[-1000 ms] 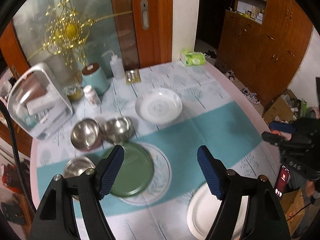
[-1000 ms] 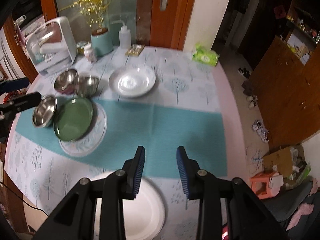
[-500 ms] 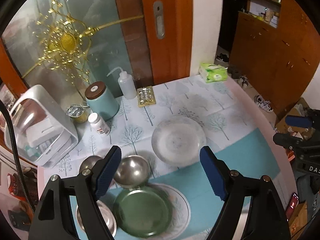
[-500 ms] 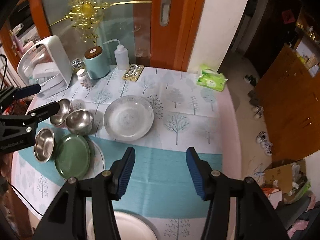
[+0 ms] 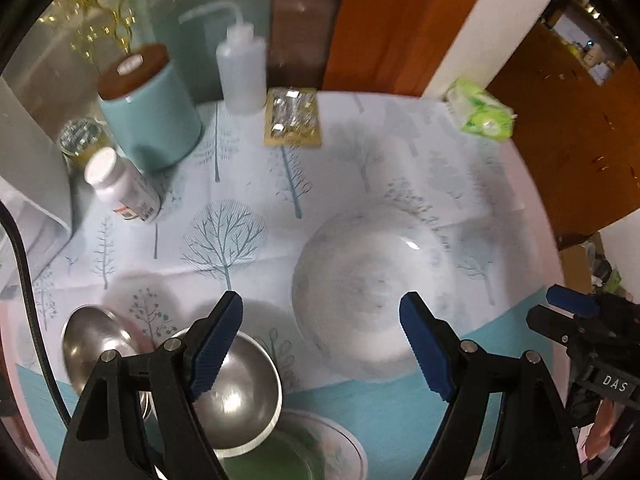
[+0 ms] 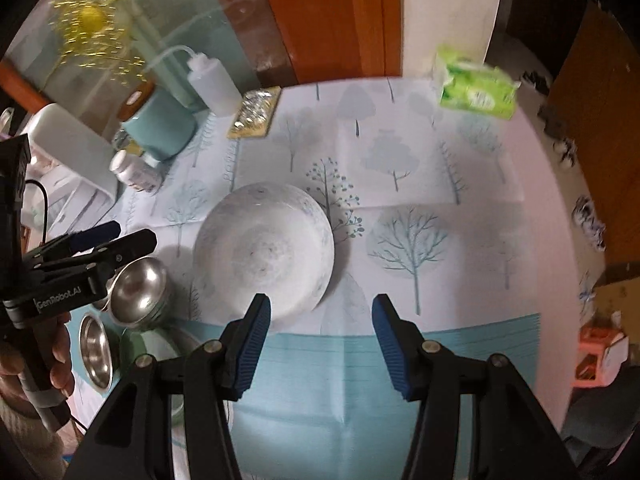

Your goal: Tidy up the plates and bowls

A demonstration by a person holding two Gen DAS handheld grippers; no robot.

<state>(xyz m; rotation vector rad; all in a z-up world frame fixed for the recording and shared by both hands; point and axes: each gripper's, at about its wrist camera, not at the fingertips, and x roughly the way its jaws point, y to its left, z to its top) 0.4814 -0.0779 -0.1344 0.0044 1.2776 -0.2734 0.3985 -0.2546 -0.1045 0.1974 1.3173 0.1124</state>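
Now you are holding both grippers open above the table, and nothing is sitting between either pair of jaws.

Your left gripper is spreading wide over the white bowl and a steel bowl, with a second steel bowl lying further left and a green plate showing at the lower edge. Your right gripper, whose jaws have just been opening, is hanging over the tree-print tablecloth, just beside the white bowl's near rim.
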